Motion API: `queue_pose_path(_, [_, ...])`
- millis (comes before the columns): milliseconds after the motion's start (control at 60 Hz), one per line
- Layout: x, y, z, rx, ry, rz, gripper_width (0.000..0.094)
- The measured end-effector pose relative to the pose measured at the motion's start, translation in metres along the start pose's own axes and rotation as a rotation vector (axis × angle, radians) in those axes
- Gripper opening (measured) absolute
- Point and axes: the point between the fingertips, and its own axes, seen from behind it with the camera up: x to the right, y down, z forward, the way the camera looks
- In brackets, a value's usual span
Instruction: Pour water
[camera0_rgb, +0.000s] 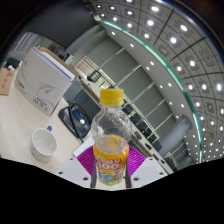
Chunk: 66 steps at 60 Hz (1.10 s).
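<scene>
Bottle: a clear plastic bottle (111, 135) with a yellow cap (113, 96) and a yellow-and-pink label stands at the centre of the view, leaning slightly toward 1 o'clock along with the whole tilted scene.
Contents: the upper body is see-through; I cannot tell the water level.
Gripper: the gripper (108, 178) sits at 6 o'clock, right at the bottle's base.
Fingers: barely visible at the lower edge; I cannot tell whether they are apart or pressed on the bottle.
Cup: a white cup (44, 143) stands on the table at 9 o'clock from the bottle, near it but not touching, mouth upward.
Table: a pale table (22, 120) runs from 8 o'clock toward 11 o'clock; its far edge slants down toward the bottle.
Box: a white box (45, 78) with printed sides lies at 10 o'clock, beyond the cup and well apart from the bottle.
Dark object: a black flat item (78, 117) lies between the box and the bottle, just left of the bottle's shoulder.
Open room: bare table surface separates cup and bottle; from 12 to 4 o'clock there is only a large hall.
Background: a curved ceiling (170, 50) with rows of round lights spans 12 to 3 o'clock.
</scene>
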Motion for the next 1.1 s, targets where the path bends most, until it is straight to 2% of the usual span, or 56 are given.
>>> queue_pose_path(183, [-0.048,0.037,0.014,0.010,-0.180,0.413,0.0393])
queue_pose_path(317, [-0.079,0.074,0.026,-0.028,-0.273,0.598,0.0392])
queue_pose_path(500, [-0.103,0.117,0.037,-0.083,-0.322,0.743,0.0399])
queue_pose_path(533, [-0.100,0.114,0.035,-0.048,-0.313,0.760,0.0400])
queue_pose_path(667, [-0.100,0.116,0.032,-0.028,-0.308,0.761,0.0501])
queue_pose_path(717, [-0.102,0.118,0.030,-0.049,-0.314,0.757,0.0553])
queue_pose_path(817, [-0.108,0.122,0.019,-0.106,-0.338,0.769,0.0875])
queue_pose_path(867, [-0.104,0.126,0.011,-0.136,-0.319,0.765,0.0832])
queue_pose_path(917, [-0.098,0.127,0.000,-0.158,-0.300,0.750,0.0864])
queue_pose_path(1100, [-0.080,0.105,-0.086,-0.256,-0.246,0.710,0.0860])
